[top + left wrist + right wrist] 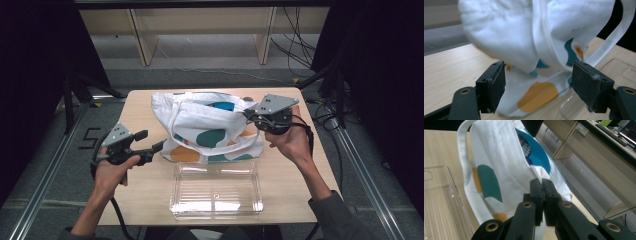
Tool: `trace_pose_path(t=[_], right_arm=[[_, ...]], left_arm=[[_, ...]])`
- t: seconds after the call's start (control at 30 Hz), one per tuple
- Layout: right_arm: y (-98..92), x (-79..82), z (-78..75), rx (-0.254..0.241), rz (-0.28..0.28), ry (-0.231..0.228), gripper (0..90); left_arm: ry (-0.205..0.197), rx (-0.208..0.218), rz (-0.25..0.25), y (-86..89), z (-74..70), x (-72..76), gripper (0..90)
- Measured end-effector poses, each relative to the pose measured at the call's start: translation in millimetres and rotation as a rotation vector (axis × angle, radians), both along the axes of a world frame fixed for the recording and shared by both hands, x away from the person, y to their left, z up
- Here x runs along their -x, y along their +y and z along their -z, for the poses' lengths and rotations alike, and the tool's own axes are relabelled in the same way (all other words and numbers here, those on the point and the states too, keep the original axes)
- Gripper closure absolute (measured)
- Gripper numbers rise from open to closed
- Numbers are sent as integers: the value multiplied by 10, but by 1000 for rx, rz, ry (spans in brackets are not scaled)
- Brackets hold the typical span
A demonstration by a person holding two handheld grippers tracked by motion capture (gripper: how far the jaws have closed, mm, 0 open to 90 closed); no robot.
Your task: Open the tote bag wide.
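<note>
Cloth bag (210, 125), white with teal and orange patches, sits on the far half of the wooden table (145, 190), its mouth lifted and its long white handle (176, 116) looping down the left side. Just in front of it, touching or nearly touching its near edge, lies a clear plastic tray (216, 190), which looks bare inside.

The right gripper (252, 119) comes in from the bag's right side, held in the person's right hand (290, 142). Its jaws are pressed together on a fold of the white fabric at the bag's rim (the right gripper view shows the cloth (499, 165) running right into the closed black pads (535, 187), with something dark blue and patterned just inside the opening).

The left gripper (159, 146) sits low at the bag's left near corner, gripped by the left hand (112, 170). Its jaws stand wide apart, holding nothing; in the left gripper view the bag (506, 37) hangs just beyond and between the pads (496, 85), with an orange patch (537, 96) lying on the table and the tray's edge (571, 105) at lower right.
</note>
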State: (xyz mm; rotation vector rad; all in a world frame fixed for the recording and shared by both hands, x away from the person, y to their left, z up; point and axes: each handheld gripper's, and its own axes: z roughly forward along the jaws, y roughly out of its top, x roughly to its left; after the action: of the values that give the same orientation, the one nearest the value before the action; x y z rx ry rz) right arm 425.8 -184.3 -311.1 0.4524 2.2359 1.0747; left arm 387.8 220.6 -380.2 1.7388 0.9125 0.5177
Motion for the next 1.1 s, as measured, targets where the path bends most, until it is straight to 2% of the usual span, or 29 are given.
trace_pose_path(t=[0.07, 0.17, 0.23, 0.27, 0.3, 0.37, 0.43, 0.47, 0.53, 0.57, 0.6, 0.67, 0.7, 0.8, 0.9, 0.97, 1.0, 1.03, 1.07, 1.1], right_arm=[[-3, 8, 21, -4, -7, -5, 885], [1, 24, 73, -22, -23, 12, 885], [9, 32, 104, -29, -29, 10, 885], [11, 39, 116, -37, -29, 14, 885], [11, 39, 116, -37, -29, 14, 885], [17, 41, 136, -47, -41, 14, 885], [19, 39, 141, -46, -46, 13, 885], [30, 45, 154, -47, -48, 17, 885], [33, 51, 152, -52, -51, 15, 885], [33, 51, 152, -52, -51, 15, 885], [37, 60, 150, -50, -54, 14, 885], [40, 56, 158, -47, -51, 9, 885], [37, 51, 164, -47, -51, 13, 885], [12, 26, 191, -52, -45, 16, 885], [-5, -1, 229, -52, -40, 26, 885], [2, -35, 272, -45, -35, 32, 885], [10, -58, 306, -37, -27, 41, 885], [10, -58, 306, -37, -27, 41, 885], [17, -129, 392, -35, -7, 66, 885], [18, -150, 428, -39, 0, 82, 885]], left_arm=[[2, -15, 10, -61, -81, -99, 317], [36, -20, 38, -130, -157, -246, 377], [47, -15, 42, -145, -164, -286, 400], [73, -20, 59, -166, -160, -352, 415], [73, -20, 59, -166, -160, -352, 423], [102, -7, 74, -201, -130, -453, 436], [104, -4, 77, -211, -139, -485, 435], [91, 4, 71, -245, -167, -545, 436], [95, -2, 87, -286, -191, -574, 476], [95, -2, 87, -286, -191, -574, 525], [86, -23, 102, -326, -211, -576, 583], [76, -27, 102, -342, -218, -569, 672], [59, -23, 111, -352, -225, -560, 731], [42, -42, 126, -320, -227, -527, 803], [37, -60, 134, -303, -214, -497, 820], [36, -56, 145, -293, -189, -449, 825], [32, -66, 170, -304, -159, -365, 827], [32, -66, 170, -304, -159, -365, 828], [23, -83, 198, -329, -133, -271, 829], [13, -97, 203, -340, -123, -239, 829]])
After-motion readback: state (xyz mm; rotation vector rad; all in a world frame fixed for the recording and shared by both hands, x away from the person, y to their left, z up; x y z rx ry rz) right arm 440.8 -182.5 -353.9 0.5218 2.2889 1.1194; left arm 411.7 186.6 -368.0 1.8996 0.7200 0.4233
